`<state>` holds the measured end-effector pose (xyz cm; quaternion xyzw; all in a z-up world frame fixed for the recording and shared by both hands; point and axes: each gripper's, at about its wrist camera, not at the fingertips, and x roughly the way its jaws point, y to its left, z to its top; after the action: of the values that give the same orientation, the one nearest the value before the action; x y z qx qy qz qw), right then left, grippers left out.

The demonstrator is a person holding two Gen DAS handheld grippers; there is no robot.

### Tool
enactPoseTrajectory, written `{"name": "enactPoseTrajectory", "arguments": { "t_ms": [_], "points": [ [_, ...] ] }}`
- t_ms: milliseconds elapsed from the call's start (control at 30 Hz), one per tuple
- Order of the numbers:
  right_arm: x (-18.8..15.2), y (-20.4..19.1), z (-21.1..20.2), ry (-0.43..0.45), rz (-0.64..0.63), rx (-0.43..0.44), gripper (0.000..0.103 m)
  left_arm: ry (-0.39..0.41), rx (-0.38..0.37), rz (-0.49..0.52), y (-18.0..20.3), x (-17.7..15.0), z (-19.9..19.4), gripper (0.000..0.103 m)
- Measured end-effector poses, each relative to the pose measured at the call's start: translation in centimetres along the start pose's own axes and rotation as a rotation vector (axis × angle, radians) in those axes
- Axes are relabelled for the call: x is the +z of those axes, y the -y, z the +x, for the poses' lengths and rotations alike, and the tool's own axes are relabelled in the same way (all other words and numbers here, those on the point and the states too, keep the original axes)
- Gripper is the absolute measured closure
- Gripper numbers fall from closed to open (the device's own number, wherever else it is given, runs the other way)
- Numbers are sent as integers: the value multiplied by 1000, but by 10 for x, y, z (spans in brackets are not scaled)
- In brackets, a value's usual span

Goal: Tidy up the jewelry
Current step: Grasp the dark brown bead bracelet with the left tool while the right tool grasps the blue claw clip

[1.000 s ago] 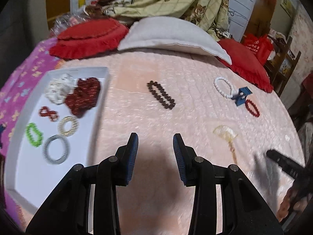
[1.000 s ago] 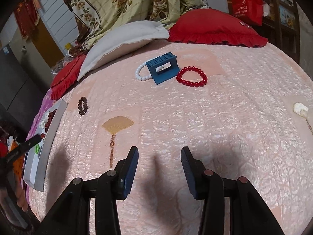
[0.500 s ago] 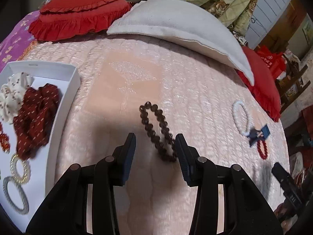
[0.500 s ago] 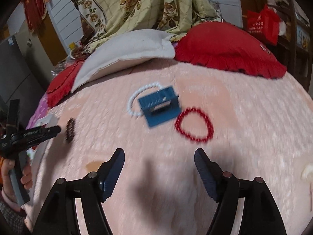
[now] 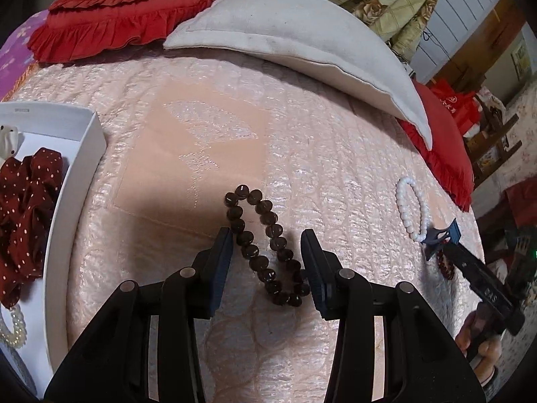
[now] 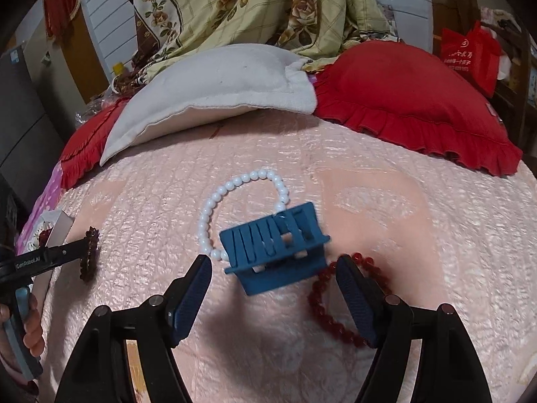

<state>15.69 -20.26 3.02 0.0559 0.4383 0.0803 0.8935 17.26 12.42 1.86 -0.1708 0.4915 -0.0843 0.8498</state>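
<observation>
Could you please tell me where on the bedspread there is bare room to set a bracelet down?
The pink quilted bedspread lies bare between the white tray, the grey-white pillow and the dark brown bead bracelet. It is crowded where the white pearl bracelet, blue hair claw clip and red bead bracelet cluster.

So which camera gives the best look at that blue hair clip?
The right wrist view: the blue hair clip lies large and whole on the bedspread, just ahead of the opening right gripper. The left wrist view catches only a small corner of it.

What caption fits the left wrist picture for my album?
Left gripper straddles the dark bead bracelet on the pink quilt, beside the white tray.
</observation>
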Motion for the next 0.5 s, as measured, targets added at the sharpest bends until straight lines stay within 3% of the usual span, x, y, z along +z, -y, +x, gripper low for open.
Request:
{"name": "enactPoseTrajectory", "arguments": {
  "t_ms": [67, 167, 267, 500],
  "points": [
    [3, -2, 5, -2, -8, -10, 29, 3, 45, 26, 3, -2, 1, 80],
    [5, -2, 10, -3, -4, -26, 29, 3, 51, 73, 10, -5, 2, 94],
    [7, 0, 11, -2, 17, -23, 38, -7, 82, 117, 22, -8, 1, 96],
    [1, 1, -10, 9, 54, 11, 38, 27, 74, 187, 44, -23, -24, 96]
  ]
}}
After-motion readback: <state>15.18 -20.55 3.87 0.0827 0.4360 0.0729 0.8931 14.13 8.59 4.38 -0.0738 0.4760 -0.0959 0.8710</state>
